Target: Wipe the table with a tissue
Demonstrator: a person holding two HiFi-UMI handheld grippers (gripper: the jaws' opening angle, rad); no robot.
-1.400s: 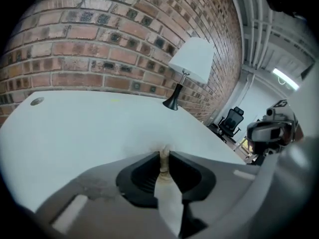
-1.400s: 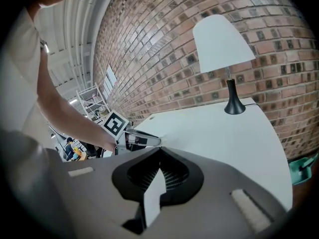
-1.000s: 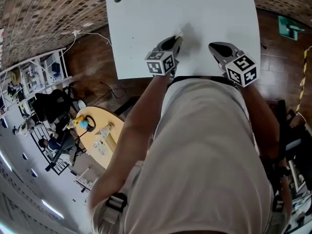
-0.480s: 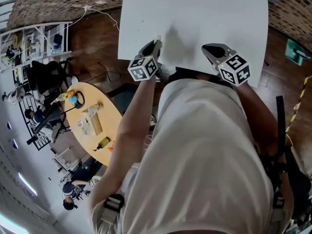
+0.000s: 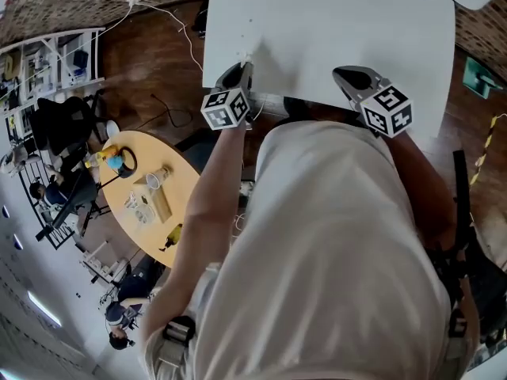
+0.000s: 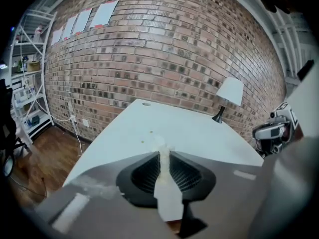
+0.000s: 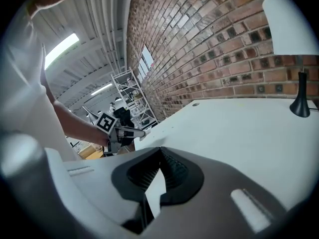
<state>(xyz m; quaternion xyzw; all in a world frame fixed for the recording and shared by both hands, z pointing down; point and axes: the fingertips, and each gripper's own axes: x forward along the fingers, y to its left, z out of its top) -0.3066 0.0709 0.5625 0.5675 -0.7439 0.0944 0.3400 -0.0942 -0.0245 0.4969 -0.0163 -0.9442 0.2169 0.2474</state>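
Left gripper (image 5: 242,66) pinching tissue (image 6: 159,144) between closed jaws, white tuft poking out past tips, strip trailing down behind them. Gripper sitting at near left corner of white table (image 5: 341,22), tissue tip lying right at table edge; contact with surface not clear. Right gripper (image 5: 349,76) hovering over near edge further right, well apart from left, jaws pressing together at tips, gripping nothing. Lamp (image 6: 228,92) standing at far side of table, brick wall (image 6: 164,49) rising behind
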